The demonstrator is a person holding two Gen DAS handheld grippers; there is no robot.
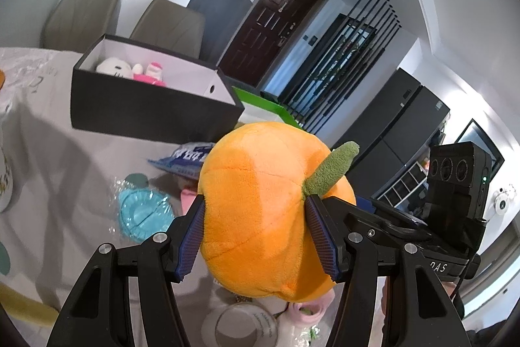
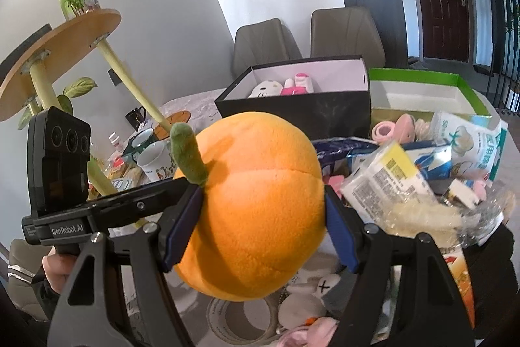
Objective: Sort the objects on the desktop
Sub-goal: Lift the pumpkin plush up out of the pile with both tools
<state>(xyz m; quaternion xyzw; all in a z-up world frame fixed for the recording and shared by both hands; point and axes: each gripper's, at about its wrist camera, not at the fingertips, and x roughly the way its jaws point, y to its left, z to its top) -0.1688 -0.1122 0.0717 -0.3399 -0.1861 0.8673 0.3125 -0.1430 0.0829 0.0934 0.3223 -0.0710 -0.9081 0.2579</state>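
An orange plush fruit (image 1: 260, 210) with a green stem (image 1: 331, 171) is held in the air above the table. My left gripper (image 1: 256, 236) is shut on it, pads pressed into both sides. My right gripper (image 2: 260, 226) is shut on the same plush fruit (image 2: 256, 207), stem (image 2: 188, 155) at its upper left. Each gripper's body shows in the other's view. A black box (image 1: 152, 109) behind holds white and pink plush toys (image 1: 130, 69); it also shows in the right wrist view (image 2: 292, 109).
A green box (image 2: 422, 93) stands right of the black one. Packets (image 2: 406, 165) and pink rolls (image 2: 393, 127) pile at the right. A tape roll (image 2: 240, 321), small plush toys (image 2: 308, 291), mugs (image 2: 152, 158), a blue plastic dish (image 1: 146, 213) and a wooden stand (image 2: 65, 54) crowd the table.
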